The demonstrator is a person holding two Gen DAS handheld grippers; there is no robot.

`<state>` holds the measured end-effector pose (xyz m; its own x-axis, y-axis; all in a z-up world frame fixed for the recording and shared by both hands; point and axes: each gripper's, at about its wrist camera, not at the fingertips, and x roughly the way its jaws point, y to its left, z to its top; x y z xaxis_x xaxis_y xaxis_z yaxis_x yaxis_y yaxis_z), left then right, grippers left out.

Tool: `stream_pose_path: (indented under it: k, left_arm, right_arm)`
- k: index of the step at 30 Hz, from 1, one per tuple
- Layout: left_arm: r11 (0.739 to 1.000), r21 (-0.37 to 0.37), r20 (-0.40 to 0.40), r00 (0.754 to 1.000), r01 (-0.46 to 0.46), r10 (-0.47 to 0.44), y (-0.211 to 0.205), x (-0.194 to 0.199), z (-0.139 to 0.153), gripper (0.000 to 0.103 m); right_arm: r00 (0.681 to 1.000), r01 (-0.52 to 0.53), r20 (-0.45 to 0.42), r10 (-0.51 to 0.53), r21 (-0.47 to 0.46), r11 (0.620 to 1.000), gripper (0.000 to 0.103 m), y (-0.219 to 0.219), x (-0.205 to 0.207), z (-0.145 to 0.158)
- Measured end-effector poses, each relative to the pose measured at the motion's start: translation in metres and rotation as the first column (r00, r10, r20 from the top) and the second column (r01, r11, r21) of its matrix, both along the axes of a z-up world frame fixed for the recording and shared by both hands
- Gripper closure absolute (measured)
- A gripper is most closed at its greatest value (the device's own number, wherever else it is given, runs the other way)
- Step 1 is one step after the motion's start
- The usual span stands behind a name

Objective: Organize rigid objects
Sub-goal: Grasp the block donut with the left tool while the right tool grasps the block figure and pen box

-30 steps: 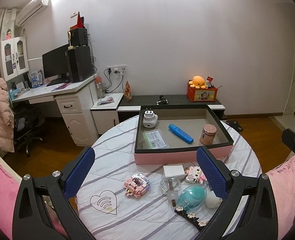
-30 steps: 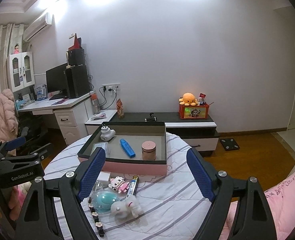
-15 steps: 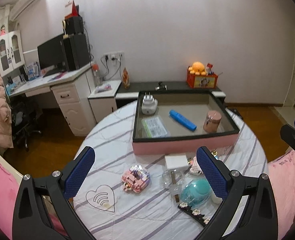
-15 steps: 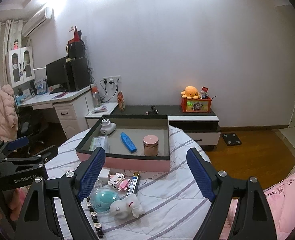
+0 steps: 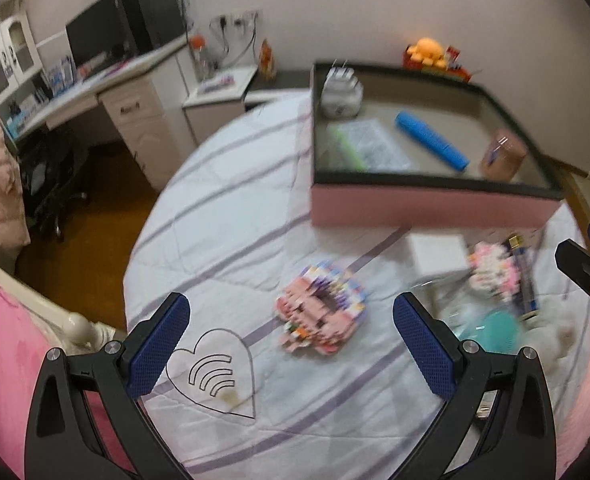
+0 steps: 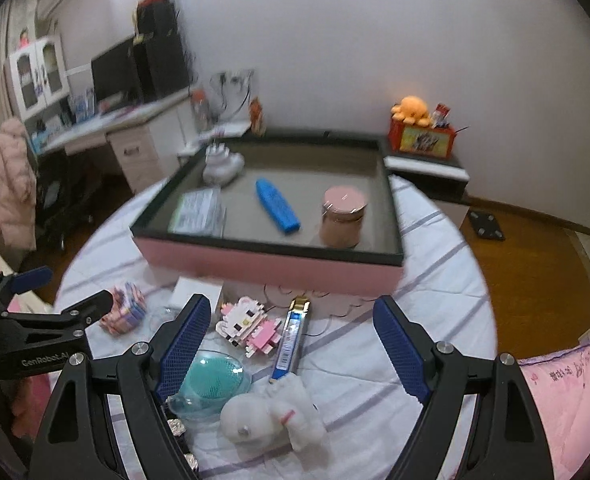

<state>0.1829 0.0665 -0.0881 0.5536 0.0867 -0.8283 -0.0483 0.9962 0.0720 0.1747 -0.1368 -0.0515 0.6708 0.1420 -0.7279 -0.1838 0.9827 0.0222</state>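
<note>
Both the left gripper (image 5: 291, 338) and right gripper (image 6: 291, 338) are spread wide, holding nothing. The block toy (image 5: 321, 312) sits mid-frame, blurry. The tray (image 5: 427, 206) is upper right. The teal brush (image 6: 211, 380) is half hidden behind a finger.

A round table (image 6: 427, 280) draped in a white cloth with purple stripes carries a shallow pink-sided tray (image 6: 271, 268) toward its far edge. Nearer the front edge lie a white box (image 6: 197, 294), a pink-and-white brick figure (image 6: 249, 326), a blue-and-gold tube (image 6: 291, 338), a teal oval brush (image 6: 211, 378) and a white plush toy (image 6: 271, 416). A pink brick model (image 5: 321, 314) sits apart, toward the left edge, beside a heart outline (image 5: 213, 372) on the cloth.
</note>
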Motion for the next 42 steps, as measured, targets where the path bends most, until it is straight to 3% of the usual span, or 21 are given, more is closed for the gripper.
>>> stream_pose_path:
  k: [5,7,9,12,16,17,20,21,22,25,32,42]
  left_arm:
    - [1.0,-0.026,-0.087,0.996,-0.001,-0.002,0.01,0.011,-0.026,0.0]
    - [0.997,-0.076,-0.12,0.992,0.031,-0.04,0.01,0.014,-0.034,0.0]
    - [0.998,-0.049,-0.15,0.987,0.042,-0.049,0.006,0.019,-0.043,0.0]
    - [0.997,-0.049,-0.148,0.987,0.051,-0.058,0.005,0.022,-0.049,0.0]
    - [0.996,-0.041,-0.132,0.988,0.075,-0.08,0.004,0.026,-0.05,0.001]
    - [0.996,-0.043,-0.124,0.989,0.079,-0.083,0.004,0.026,-0.049,0.003]
    - [0.992,-0.057,-0.113,0.986,0.113,-0.119,-0.001,0.024,-0.044,0.022]
    - [0.99,-0.061,-0.111,0.985,0.128,-0.134,-0.005,0.026,-0.041,0.036]
    - [0.988,-0.061,-0.111,0.983,0.139,-0.145,-0.009,0.025,-0.039,0.042]
    - [0.988,-0.014,-0.11,0.982,0.155,-0.156,-0.019,0.026,-0.037,0.042]
    - [0.989,-0.014,-0.11,0.983,0.148,-0.149,-0.02,0.027,-0.031,0.042]
    - [0.991,0.002,-0.021,0.991,0.135,-0.135,-0.02,0.028,0.001,0.042]
  right_arm:
    - [0.994,-0.074,-0.083,0.068,-0.07,0.995,0.019,0.016,0.024,-0.026]
    - [0.987,-0.105,-0.133,0.089,-0.114,0.988,0.02,0.023,0.032,-0.04]
    - [0.976,-0.146,-0.181,0.121,-0.13,0.981,0.022,0.028,0.037,-0.053]
    - [0.961,-0.181,-0.225,0.16,-0.078,0.98,0.022,0.027,0.045,-0.061]
    - [0.953,-0.189,-0.257,0.163,-0.079,0.979,0.023,0.028,0.052,-0.07]
    - [0.951,-0.191,-0.26,0.168,-0.066,0.979,0.028,0.028,0.051,-0.071]
    - [0.958,-0.156,-0.259,0.126,-0.1,0.983,0.058,0.026,0.049,-0.071]
    - [0.959,-0.151,-0.255,0.123,-0.097,0.984,0.058,0.025,0.048,-0.071]
    - [0.96,-0.138,-0.257,0.114,-0.08,0.987,0.059,0.023,0.046,-0.07]
    - [0.962,-0.115,-0.255,0.099,-0.051,0.992,0.058,0.018,0.045,-0.067]
    - [0.967,-0.082,-0.24,0.087,0.031,0.996,0.058,0.006,0.043,-0.057]
    - [0.988,-0.048,-0.14,0.062,0.099,0.994,0.058,0.0,0.041,-0.029]
